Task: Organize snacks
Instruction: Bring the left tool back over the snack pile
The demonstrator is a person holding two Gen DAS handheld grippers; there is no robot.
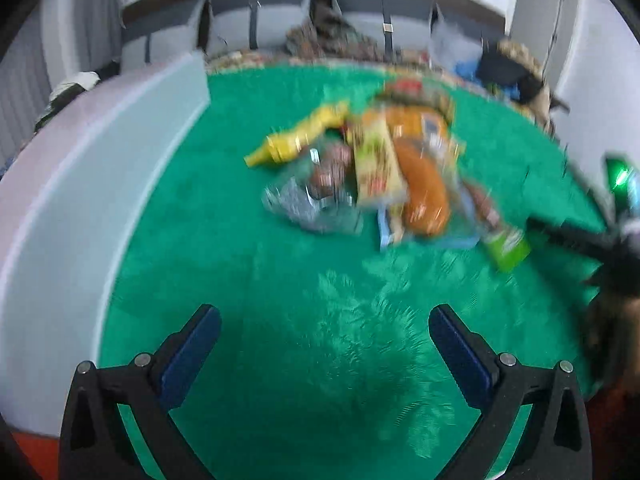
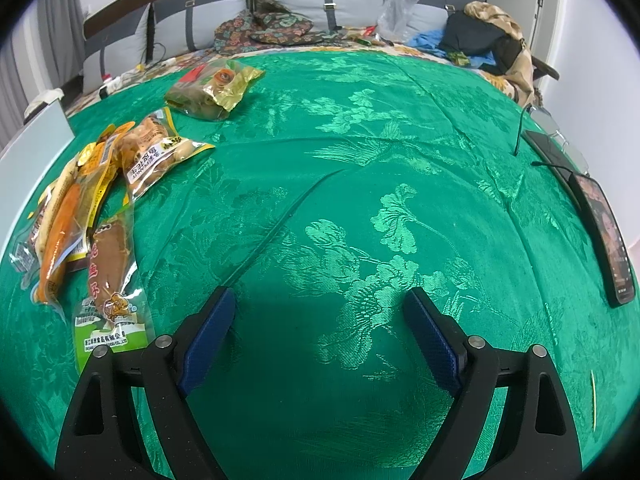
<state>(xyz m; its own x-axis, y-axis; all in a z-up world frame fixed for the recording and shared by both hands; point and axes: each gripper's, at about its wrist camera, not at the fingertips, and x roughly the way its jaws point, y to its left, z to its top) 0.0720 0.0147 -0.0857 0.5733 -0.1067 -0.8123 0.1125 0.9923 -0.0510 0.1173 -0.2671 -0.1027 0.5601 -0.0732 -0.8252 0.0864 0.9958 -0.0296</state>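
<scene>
Both the left claw point(image 1: 325, 344) and right claw point(image 2: 319, 322) hang spread and empty over the green brocade bedspread point(image 2: 360, 160). The heap of plastic-wrapped snack packets point(image 1: 372, 172) lies ahead of the left claw, ungrasped; the next move probably calls for reaching 1 packet.

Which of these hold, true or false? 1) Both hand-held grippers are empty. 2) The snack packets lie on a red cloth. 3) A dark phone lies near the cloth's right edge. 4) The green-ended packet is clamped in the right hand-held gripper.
1) True: the left hand-held gripper and the right hand-held gripper stand open with only cloth between the fingers.
2) False: the clear plastic snack packets lie on a green patterned satin cloth.
3) True: the dark flat phone lies there in the right wrist view.
4) False: the green-ended clear packet lies on the cloth, left of that gripper, apart from it.
</scene>
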